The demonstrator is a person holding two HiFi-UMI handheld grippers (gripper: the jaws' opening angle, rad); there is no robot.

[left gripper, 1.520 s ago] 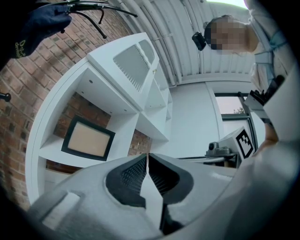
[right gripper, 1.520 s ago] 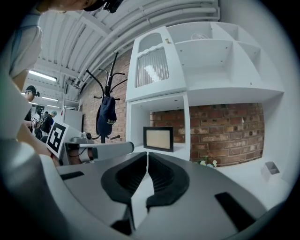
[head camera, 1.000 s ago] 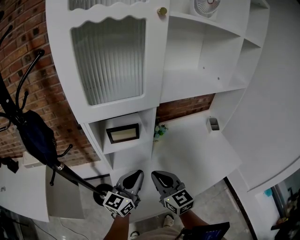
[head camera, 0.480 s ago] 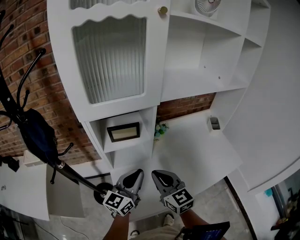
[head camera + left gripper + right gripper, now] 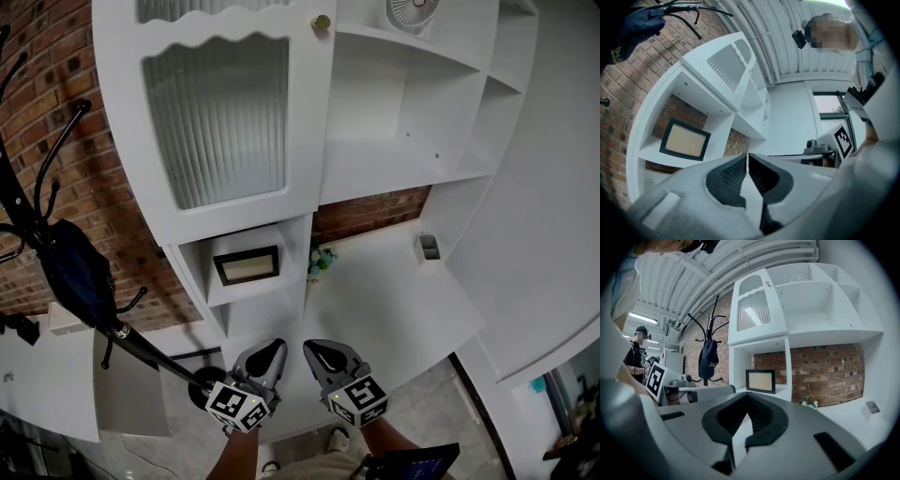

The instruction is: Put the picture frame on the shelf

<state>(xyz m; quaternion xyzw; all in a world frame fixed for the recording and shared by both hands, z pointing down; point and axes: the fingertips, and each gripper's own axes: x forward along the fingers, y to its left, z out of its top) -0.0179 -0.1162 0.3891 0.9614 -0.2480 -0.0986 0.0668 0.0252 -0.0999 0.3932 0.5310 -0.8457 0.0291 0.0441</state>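
Note:
The black picture frame [image 5: 247,266] with a pale inside stands upright in the small white shelf compartment [image 5: 212,290], against the brick back wall. It also shows in the left gripper view as the frame [image 5: 685,139] and in the right gripper view as the frame [image 5: 760,381]. Both grippers hang low, well in front of the shelf unit and apart from the frame. My left gripper [image 5: 272,350] is shut with nothing in it. My right gripper [image 5: 313,352] beside it is shut and empty too.
A white desk surface [image 5: 394,300] carries a small flower bunch [image 5: 320,262] and a small grey holder [image 5: 427,247]. Above are a ribbed-glass cabinet door [image 5: 220,117] and a fan [image 5: 412,11]. A black coat stand with a dark cap [image 5: 70,267] stands left. Another person [image 5: 636,351] stands far off.

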